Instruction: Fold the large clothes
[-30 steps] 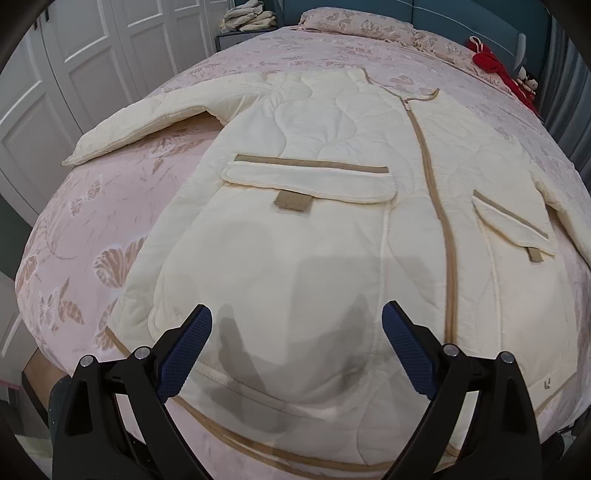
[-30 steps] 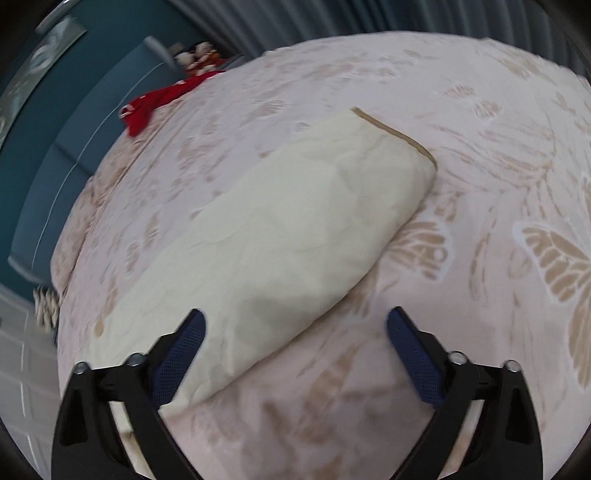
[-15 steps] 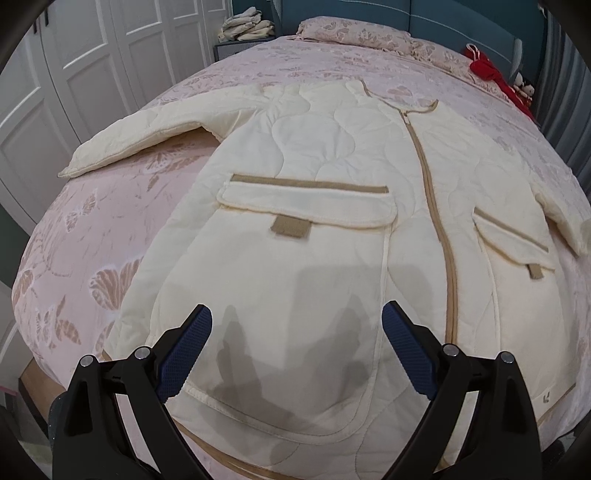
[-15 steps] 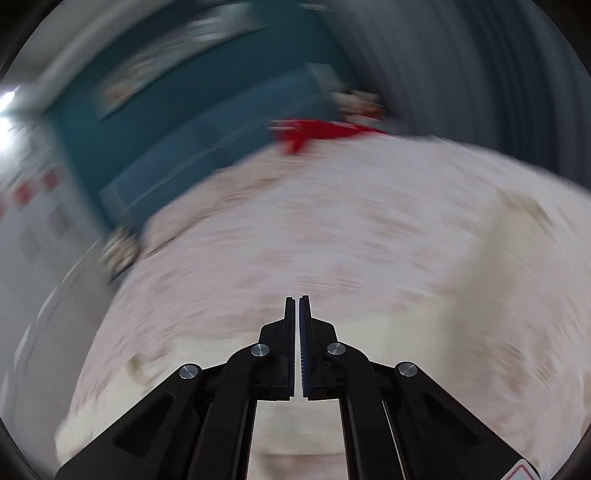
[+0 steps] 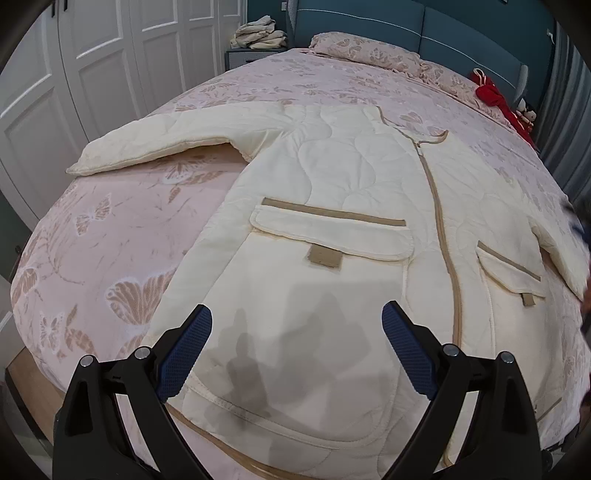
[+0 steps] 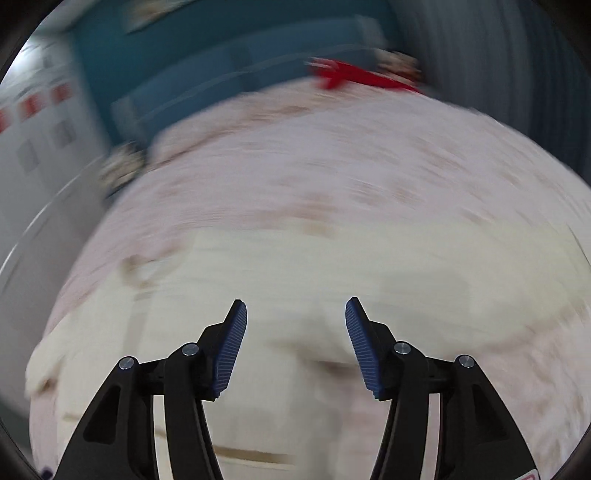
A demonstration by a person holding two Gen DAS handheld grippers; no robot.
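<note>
1. On the bed (image 5: 110, 229), a cream quilted coat (image 5: 332, 229) lies spread flat, front up, collar toward the headboard (image 5: 406, 33).
2. Left sleeve (image 5: 177, 140) stretches out to the left over the pink butterfly bedspread; the right sleeve (image 5: 561, 254) lies at the right edge of the left wrist view, partly cut off.
3. Tan zipper strip (image 5: 439, 221) runs down the coat's middle; two flap pockets (image 5: 332, 236) with tan trim sit either side of it.
4. Left gripper (image 5: 295, 332) hangs over the coat's lower hem, jaws spread wide, holding nothing; its shadow falls on the fabric.
5. Right gripper (image 6: 295, 325) is partly spread, nothing between the blue pads (image 6: 231, 347); it sits above the cream coat (image 6: 295, 266). Right wrist view is heavily motion-blurred, so the contact with the fabric cannot be told.
6. Red cloth (image 5: 495, 99) lies near the pillow (image 5: 369, 51) at the bed's far right.
7. Folded clothes (image 5: 258, 35) are piled on a nightstand beside white closet doors (image 5: 92, 74).
</note>
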